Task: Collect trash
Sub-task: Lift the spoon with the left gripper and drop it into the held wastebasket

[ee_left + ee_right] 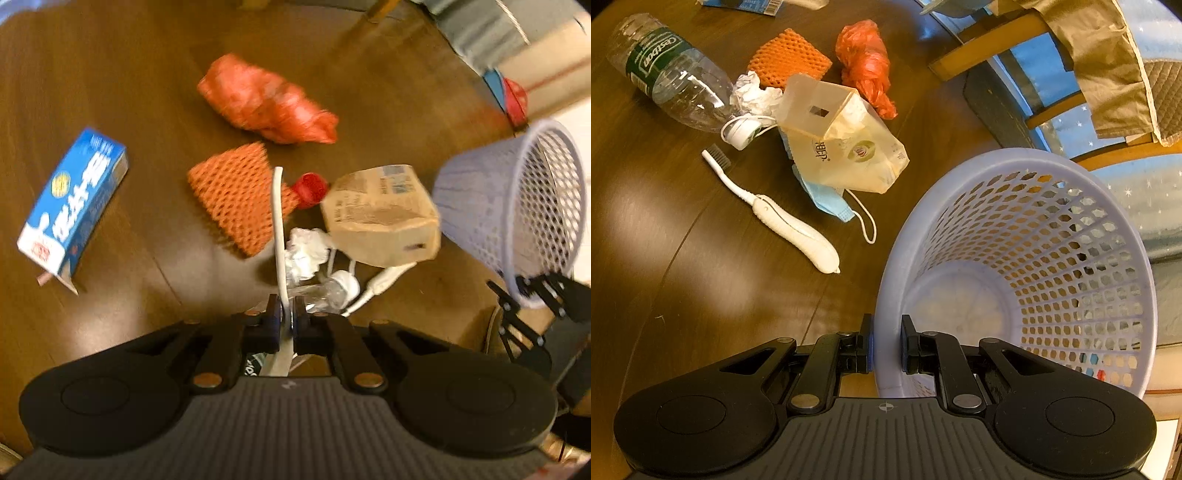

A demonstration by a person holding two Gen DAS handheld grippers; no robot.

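my left gripper [287, 317] pinches a thin white strip [277, 221]; right gripper [886, 343] clamps the empty lilac mesh basket [1071, 206] rim; litter at eleven o'clock remains

A lavender mesh basket [1027, 280] stands tilted at the table's edge, empty inside. Trash lies clustered beside it: a crushed beige carton [846, 147] atop a blue face mask [827, 201], a clear plastic bottle [672, 77] on its side, a white toothbrush [775, 218], crumpled tissue [753, 94], orange foam netting [788, 57], a knotted red bag [866, 64]. A blue-and-white box [74, 206] lies apart.
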